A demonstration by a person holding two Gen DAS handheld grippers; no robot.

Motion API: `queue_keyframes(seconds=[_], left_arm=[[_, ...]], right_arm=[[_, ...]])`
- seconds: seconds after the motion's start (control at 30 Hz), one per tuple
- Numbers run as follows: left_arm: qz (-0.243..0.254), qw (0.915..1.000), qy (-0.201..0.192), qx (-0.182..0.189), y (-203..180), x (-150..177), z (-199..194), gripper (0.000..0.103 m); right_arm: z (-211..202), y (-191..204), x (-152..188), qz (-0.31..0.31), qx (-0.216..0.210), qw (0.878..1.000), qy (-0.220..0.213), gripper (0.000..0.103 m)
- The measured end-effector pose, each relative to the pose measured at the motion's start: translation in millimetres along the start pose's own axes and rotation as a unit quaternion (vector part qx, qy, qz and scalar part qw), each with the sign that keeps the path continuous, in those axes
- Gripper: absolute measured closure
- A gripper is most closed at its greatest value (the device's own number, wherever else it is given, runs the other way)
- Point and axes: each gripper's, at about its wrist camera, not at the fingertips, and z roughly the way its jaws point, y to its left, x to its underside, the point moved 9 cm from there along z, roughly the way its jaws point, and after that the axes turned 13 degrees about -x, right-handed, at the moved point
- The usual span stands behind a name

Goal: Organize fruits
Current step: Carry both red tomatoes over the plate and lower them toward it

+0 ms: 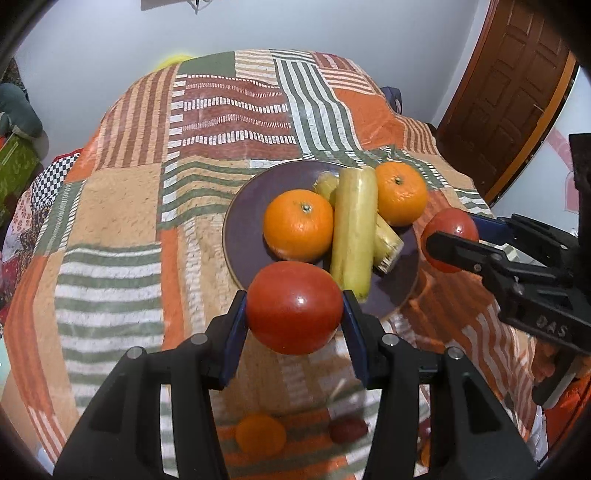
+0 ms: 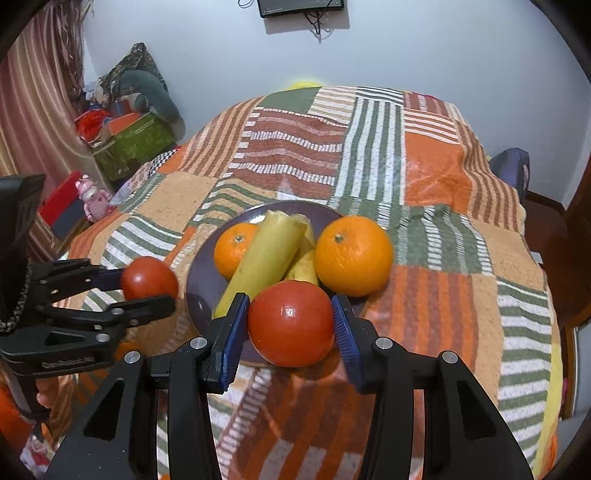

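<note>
Here a patchwork cloth [image 2: 436, 177] of orange, green, rust and white striped squares covers the whole table, falling over its far and side edges. Near the front edge sits a dark purple plate [image 1: 245, 206] with two oranges, one toward its left [image 1: 298, 224] and one at its far right rim [image 1: 400, 194], and yellow bananas [image 1: 352, 229] lying between them. The left gripper [image 1: 294, 308] is clamped on a tomato [image 1: 294, 307], blue pads pressing both sides, held above the plate's near rim. The right gripper [image 2: 291, 325] likewise grips a second tomato [image 2: 291, 323], above the plate's near-right rim. In the left view, faint reflections of an orange and a red fruit show low on the cloth. Behind the table stands a pale wall [image 2: 424, 48] with a dark device and dangling cords [image 2: 301, 8] mounted high. In the left corner a striped curtain [image 2: 33, 103] hangs beside a heap of cushions and a green box [image 2: 133, 144], with a small pink toy [image 2: 90, 195] below. A brown panelled door [image 1: 509, 88] stands to the right.
</note>
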Motion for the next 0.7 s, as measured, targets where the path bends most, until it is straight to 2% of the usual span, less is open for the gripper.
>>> queue_keyframes(seconds=[0.23, 0.4, 0.7], left_arm=[[0.009, 0.9999, 0.008, -0.005, 2.6, -10.4, 21.9, 0.054], [-0.006, 0.9999, 0.005, -0.007, 17.8, -21.8, 29.1, 0.054], [-0.021, 0.9994, -0.003, -0.029, 40.1, -58.2, 47.1, 0.054]], right_arm=[[7.4, 0.1, -32.3, -0.023, 0.002, 1.000, -0.012, 0.060], [16.6, -9.3, -62.3, -0.021, 0.011, 0.999, -0.027, 0.060], [55.9, -30.1, -86.7, -0.004, 0.027, 1.000, -0.011, 0.060]])
